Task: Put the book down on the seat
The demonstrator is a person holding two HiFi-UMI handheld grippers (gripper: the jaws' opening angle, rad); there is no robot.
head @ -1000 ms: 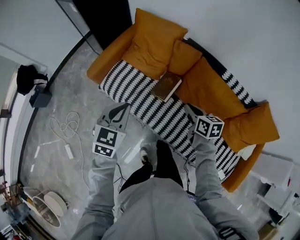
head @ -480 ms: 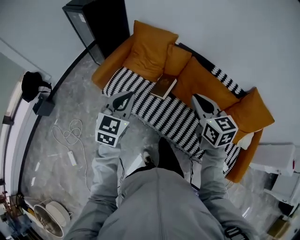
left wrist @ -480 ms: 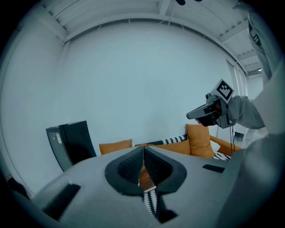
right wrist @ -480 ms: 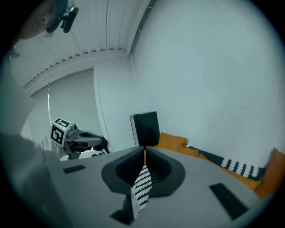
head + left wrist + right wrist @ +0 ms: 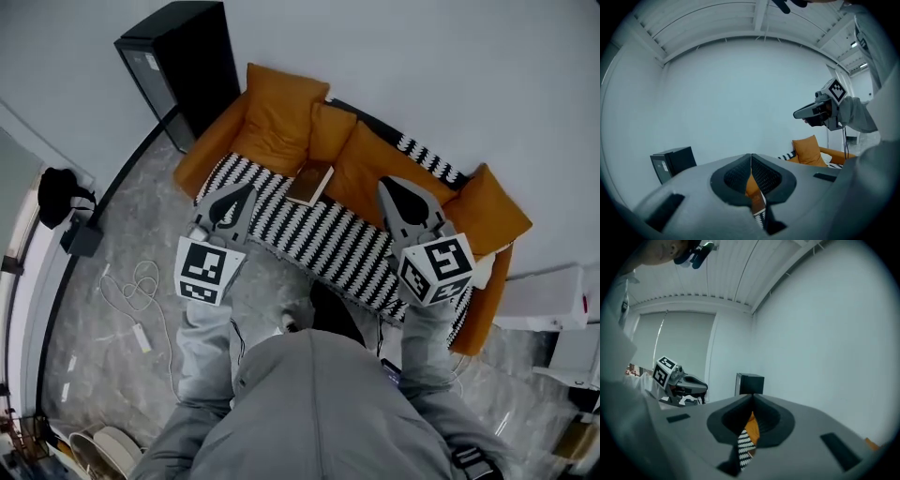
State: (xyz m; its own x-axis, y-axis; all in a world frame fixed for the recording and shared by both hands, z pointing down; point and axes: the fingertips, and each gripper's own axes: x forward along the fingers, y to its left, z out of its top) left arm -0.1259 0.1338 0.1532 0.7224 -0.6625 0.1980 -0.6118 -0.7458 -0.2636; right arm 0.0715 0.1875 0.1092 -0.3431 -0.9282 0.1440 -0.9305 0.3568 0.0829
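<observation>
Left gripper [image 5: 247,191]: hand-held, jaws pressed together at the tips, nothing pinched between them. It is raised over the front edge of the sofa [image 5: 193,157] and points toward the wall [image 5: 431,66].

Right gripper [image 5: 386,186]: hand-held, jaws likewise closed tip to tip and empty. It is raised over the right half of the seat [image 5: 272,202], roughly level with its partner. Each gripper carries a marker cube at its rear and sits at the end of a grey-sleeved arm.

Book [image 5: 310,182]: brown cover, lying flat on the seat with its far edge at the foot of the back cushions. It is held by neither gripper. From overhead it lies between the two, nearer the left one.

Striped throw [image 5: 361,258]: black and white, spread along the seat under the book.

Cushions: all orange. A large one [image 5: 281,117] stands at the left end, a smaller one [image 5: 330,131] is just beside it, and another [image 5: 487,211] stands at the right end.

Cabinet [image 5: 183,66]: black, upright, against the wall just beyond the sofa's left arm.

Floor [image 5: 122,234]: grey and marbled. A loose white cable [image 5: 141,281] lies on it, and a black bag [image 5: 58,192] sits near the left edge, well apart from the sofa.
</observation>
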